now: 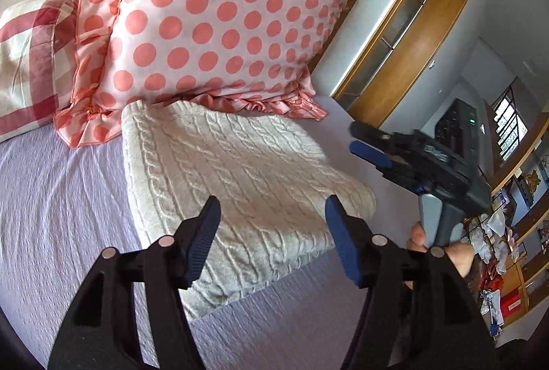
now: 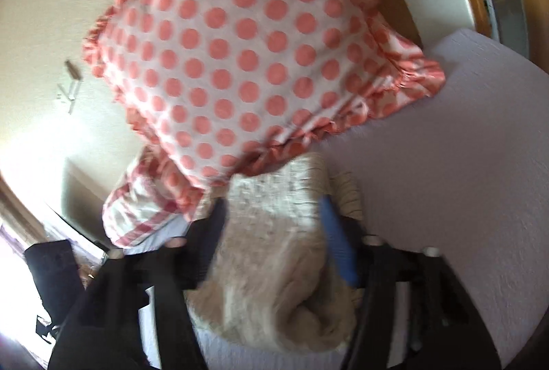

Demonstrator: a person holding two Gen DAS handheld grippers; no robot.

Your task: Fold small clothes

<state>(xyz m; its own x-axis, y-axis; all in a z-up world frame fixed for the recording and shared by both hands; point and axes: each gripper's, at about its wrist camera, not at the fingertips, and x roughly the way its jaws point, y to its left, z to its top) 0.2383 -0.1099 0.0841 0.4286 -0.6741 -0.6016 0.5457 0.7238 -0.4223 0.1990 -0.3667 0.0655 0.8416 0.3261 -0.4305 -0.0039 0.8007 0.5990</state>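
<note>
A cream cable-knit sweater (image 1: 233,174) lies folded flat on the lilac bedspread (image 1: 51,215), its far edge tucked under the polka-dot pillow. My left gripper (image 1: 272,208) is open and empty, hovering over the sweater's near right part. My right gripper (image 1: 363,138) shows to the right of the sweater, above the bed, held by a hand; it looks open. In the blurred right wrist view the right gripper (image 2: 274,208) is open over the sweater (image 2: 271,284), with nothing between the fingers.
A large pink polka-dot pillow (image 1: 223,13) leans against the wall behind the sweater, a red-checked pillow (image 1: 31,61) to its left. A wooden cabinet (image 1: 411,26) stands beyond the bed's right side. Cluttered shelves (image 1: 497,250) are at far right.
</note>
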